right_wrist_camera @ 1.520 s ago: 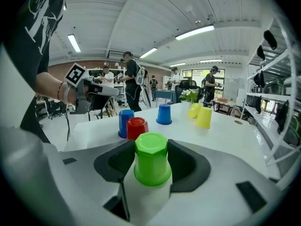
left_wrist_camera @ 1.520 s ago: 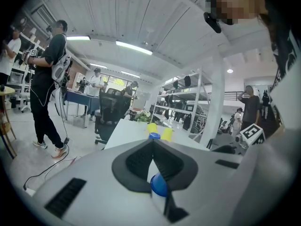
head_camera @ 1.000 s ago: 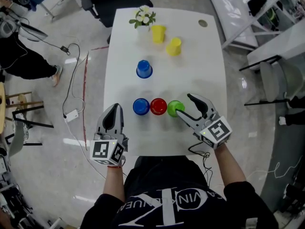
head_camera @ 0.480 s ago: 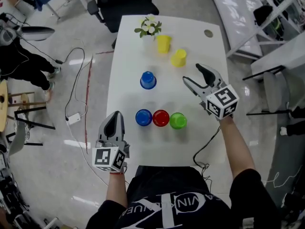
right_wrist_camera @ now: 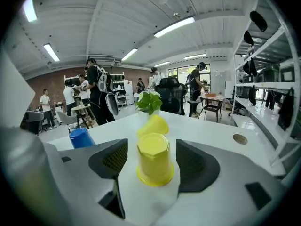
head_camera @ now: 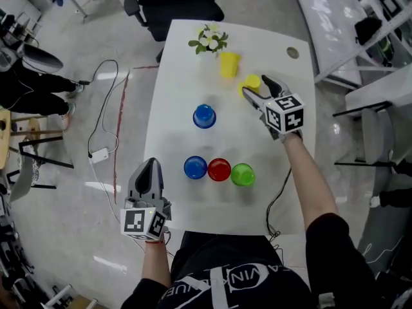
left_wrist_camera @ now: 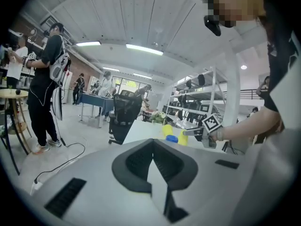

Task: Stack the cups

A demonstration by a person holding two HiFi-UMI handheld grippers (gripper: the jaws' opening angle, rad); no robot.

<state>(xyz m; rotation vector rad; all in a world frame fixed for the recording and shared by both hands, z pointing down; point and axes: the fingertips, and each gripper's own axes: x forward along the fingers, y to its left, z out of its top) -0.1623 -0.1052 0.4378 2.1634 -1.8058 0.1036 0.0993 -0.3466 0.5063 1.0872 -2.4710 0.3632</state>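
Right gripper (right_wrist_camera: 151, 173) jaws, just opened wide, straddle an untouched upturned yellow cup (right_wrist_camera: 154, 157), probably light and slick; pinch mid-wall.

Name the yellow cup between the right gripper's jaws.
The yellow cup farther from the plant: right gripper's jaws, just opened wider, flank it untouched. Other yellow cup sits by the plant.
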